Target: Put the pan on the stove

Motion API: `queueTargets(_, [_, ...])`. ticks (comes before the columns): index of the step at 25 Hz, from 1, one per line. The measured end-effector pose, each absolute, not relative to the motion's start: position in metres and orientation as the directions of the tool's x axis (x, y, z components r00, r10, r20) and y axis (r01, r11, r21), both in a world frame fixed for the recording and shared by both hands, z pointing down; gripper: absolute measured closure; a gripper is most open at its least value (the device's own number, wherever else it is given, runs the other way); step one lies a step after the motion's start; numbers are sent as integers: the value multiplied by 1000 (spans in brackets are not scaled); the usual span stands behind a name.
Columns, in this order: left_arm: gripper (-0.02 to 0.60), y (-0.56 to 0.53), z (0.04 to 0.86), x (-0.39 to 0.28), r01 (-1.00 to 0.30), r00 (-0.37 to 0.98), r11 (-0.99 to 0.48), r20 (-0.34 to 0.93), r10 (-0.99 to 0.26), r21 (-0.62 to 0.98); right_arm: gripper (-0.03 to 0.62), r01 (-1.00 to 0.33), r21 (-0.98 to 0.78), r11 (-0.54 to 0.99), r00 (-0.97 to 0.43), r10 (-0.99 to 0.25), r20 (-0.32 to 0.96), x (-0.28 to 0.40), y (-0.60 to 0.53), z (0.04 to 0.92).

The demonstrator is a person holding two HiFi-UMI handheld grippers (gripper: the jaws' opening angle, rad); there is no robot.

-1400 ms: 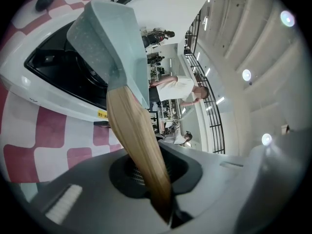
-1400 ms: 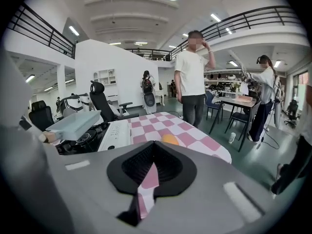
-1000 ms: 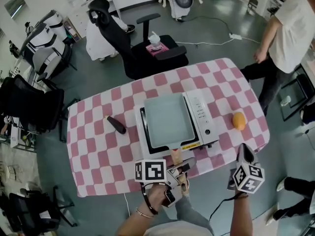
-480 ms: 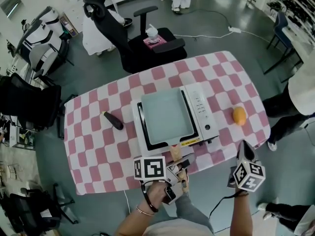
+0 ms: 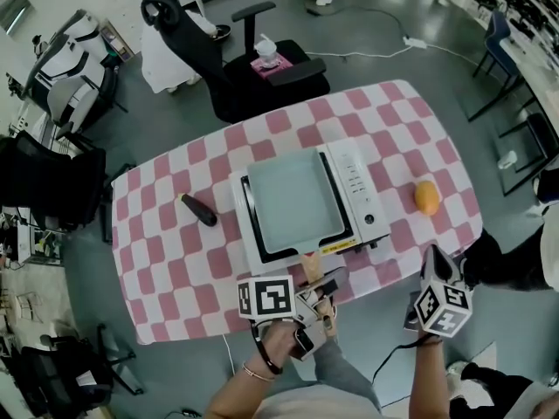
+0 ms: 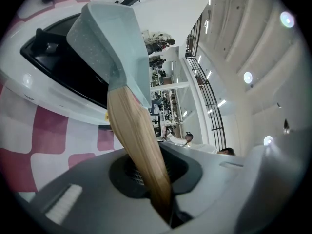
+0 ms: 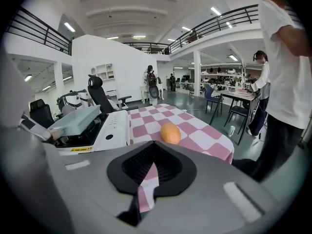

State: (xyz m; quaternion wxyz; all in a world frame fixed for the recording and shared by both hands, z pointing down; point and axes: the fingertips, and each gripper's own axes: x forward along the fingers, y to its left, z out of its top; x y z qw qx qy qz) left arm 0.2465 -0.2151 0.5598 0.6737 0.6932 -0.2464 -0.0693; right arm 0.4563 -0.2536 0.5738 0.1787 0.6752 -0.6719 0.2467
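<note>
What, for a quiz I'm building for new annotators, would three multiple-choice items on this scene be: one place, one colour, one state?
1. Where does the orange fruit lie? A in the pan; B on the checked cloth, right of the stove; C on a chair.
2. What colour is the pan's body? A pale blue-green; B red; C black.
3. What is the left gripper's state? A open, empty; B shut on the fruit; C shut on the pan's wooden handle.
Key: B, the head view shows it beside the stove; A, every view shows that tint; C, its jaws clamp the handle.
</note>
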Motion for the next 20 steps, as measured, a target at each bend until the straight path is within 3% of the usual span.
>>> queueTargets(20, [551,-214,567,247,-239,875,13,221,-430,971,585,-995,-92,-48,-16,-807,590,452,-245,582])
